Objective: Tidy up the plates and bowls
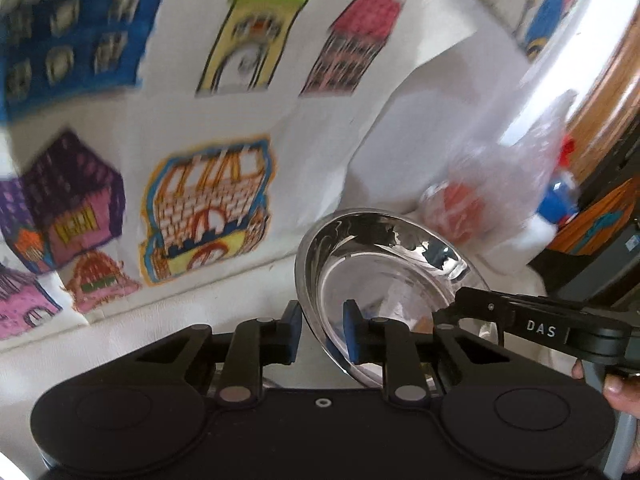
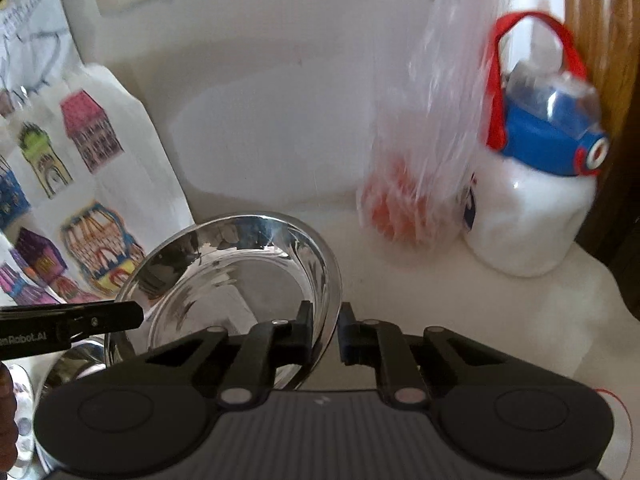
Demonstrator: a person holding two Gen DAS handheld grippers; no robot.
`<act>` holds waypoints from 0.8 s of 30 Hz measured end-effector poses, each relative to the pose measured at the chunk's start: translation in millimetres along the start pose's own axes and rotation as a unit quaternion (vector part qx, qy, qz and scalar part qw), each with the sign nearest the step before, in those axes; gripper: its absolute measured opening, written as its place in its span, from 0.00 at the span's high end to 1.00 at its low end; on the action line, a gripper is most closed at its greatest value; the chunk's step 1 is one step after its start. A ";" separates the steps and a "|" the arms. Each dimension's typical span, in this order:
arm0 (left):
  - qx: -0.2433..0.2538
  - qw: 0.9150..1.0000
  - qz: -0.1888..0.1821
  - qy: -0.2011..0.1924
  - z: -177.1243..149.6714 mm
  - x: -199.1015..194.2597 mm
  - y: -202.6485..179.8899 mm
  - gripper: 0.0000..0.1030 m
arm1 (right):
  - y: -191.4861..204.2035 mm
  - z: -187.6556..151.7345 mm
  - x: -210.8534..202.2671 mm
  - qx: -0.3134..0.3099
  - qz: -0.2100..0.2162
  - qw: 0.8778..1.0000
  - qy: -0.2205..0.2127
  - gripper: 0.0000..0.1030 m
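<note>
Both hand-held grippers pinch steel bowl (image 2: 236, 276); bag (image 2: 424, 160) perhaps holds tomatoes

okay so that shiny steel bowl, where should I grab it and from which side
Take the steel bowl by its thin rim, one finger inside and one outside. The wall is too wide and smooth to span. It is tilted and both grippers already straddle opposite edges: the left gripper on one side, the right gripper on the other.

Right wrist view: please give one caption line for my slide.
Both grippers hold one steel bowl by its rim, near a plastic bag and a white jug.
</note>
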State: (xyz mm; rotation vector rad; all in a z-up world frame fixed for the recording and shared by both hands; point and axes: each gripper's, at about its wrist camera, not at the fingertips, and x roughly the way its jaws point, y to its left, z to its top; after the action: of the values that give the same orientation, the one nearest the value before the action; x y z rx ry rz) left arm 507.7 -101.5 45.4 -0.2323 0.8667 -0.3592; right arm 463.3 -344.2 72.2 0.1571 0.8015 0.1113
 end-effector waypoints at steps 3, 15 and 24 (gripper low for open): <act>-0.001 1.000 -0.006 -0.012 0.3 -20.2 -2.6 0.77 | 8.3 -3.1 -19.3 -0.002 0.004 1.000 -0.010 0.86; 0.006 0.999 0.036 -0.030 -33.8 -120.0 42.2 0.77 | 121.8 -44.0 -53.8 -0.075 0.052 0.996 -0.013 0.84; -0.013 0.997 0.070 -0.001 -71.9 -126.5 94.7 0.77 | 165.5 -92.5 -23.5 -0.120 0.031 0.992 0.030 0.81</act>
State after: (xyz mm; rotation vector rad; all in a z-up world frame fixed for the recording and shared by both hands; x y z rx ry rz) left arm 397.0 31.8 56.3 -0.1944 0.8813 -0.2181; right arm 373.7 -176.3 55.5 -0.0495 0.8370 0.2701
